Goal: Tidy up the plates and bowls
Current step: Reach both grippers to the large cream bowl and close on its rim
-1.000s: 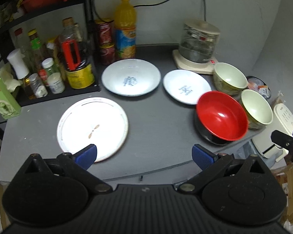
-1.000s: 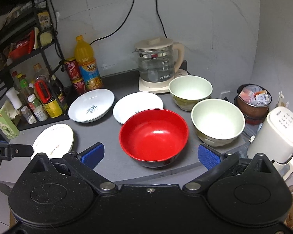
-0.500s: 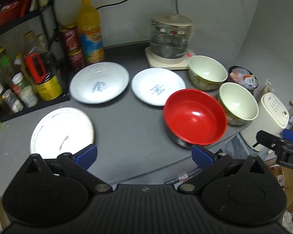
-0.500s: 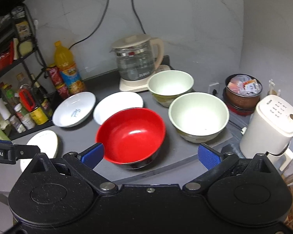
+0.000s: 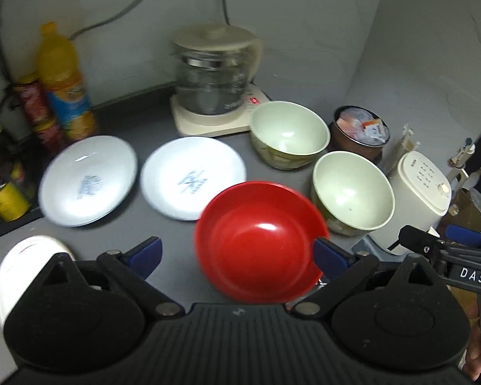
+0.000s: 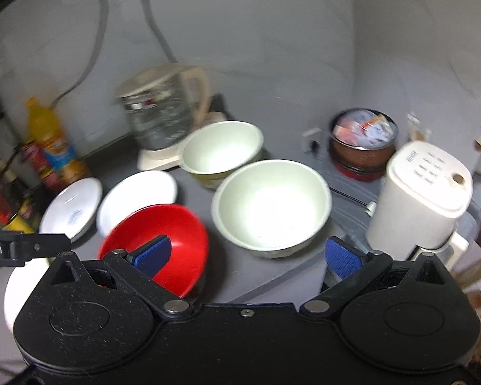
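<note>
Bowls sit close together on the gray surface (image 5: 176, 234) — the red bowl (image 5: 259, 243) is right under my left tongs (image 5: 237, 255), and the near pale green bowl (image 6: 272, 205) lies ahead of my right tongs (image 6: 248, 253). Both tongs are spread apart and hold nothing. If I come down too fast, a tip could bump a rim — I think the red bowl, near the front edge, could slide off.

My red bowl (image 5: 259, 243) sits upright near the table edge, two pale green bowls (image 5: 352, 189) beside it, three white plates (image 5: 192, 176) lying flat.
</note>
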Action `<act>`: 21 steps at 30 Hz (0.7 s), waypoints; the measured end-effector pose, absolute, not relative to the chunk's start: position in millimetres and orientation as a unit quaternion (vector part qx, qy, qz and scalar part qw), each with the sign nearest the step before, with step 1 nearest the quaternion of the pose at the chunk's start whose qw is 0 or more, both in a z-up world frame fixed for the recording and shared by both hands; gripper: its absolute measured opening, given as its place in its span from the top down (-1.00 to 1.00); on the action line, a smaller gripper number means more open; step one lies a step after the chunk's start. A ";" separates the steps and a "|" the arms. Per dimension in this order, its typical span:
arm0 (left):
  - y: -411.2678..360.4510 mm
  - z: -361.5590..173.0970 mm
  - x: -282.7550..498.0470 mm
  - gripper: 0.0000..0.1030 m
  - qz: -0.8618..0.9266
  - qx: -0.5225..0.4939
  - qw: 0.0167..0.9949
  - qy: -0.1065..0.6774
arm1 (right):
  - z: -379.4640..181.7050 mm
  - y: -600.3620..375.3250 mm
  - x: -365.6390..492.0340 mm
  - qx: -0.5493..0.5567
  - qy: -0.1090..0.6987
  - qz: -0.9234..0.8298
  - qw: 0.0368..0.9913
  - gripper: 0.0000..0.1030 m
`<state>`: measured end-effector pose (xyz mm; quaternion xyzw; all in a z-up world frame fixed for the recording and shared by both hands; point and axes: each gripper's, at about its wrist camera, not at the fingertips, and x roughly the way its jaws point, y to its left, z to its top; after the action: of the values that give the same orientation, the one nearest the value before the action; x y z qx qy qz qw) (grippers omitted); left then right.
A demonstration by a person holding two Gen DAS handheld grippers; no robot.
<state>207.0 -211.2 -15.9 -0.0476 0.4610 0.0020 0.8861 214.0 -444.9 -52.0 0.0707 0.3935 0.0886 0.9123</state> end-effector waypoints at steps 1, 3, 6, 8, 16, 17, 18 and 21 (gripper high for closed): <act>-213.3 -18.9 215.0 -0.93 -0.006 -0.050 0.884 0.466 | -54.2 -448.9 219.7 0.076 0.397 0.080 0.911 -1.00; -219.0 -24.5 233.8 -0.93 -0.027 -0.048 0.883 0.466 | -59.0 -456.9 228.7 0.091 0.396 0.079 0.910 -1.00; -225.9 -33.7 262.3 -0.85 -0.040 -0.042 0.879 0.473 | -69.1 -463.9 245.9 0.100 0.401 0.062 0.908 -0.99; -229.3 -39.0 279.8 -0.77 -0.054 -0.049 0.875 0.478 | -75.5 -467.1 257.0 0.103 0.405 0.053 0.907 -0.96; -251.0 -66.1 341.4 -0.46 -0.105 -0.042 0.859 0.500 | -104.9 -473.1 292.4 0.116 0.442 0.014 0.889 -0.56; -253.4 -69.7 347.6 -0.40 -0.110 -0.044 0.856 0.503 | -108.2 -474.2 296.6 0.116 0.446 0.006 0.887 -0.55; -255.7 -74.4 354.0 -0.33 -0.115 -0.046 0.853 0.507 | -111.3 -475.1 299.6 0.118 0.450 0.001 0.885 -0.52; -263.3 -87.8 373.0 -0.19 -0.125 -0.043 0.842 0.523 | -120.5 -476.6 309.5 0.127 0.461 -0.013 0.878 -0.43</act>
<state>373.0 -263.3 -87.8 -0.0427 0.5226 -0.1254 0.8422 309.5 -476.6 -120.5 0.1273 0.4607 -0.0127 0.8783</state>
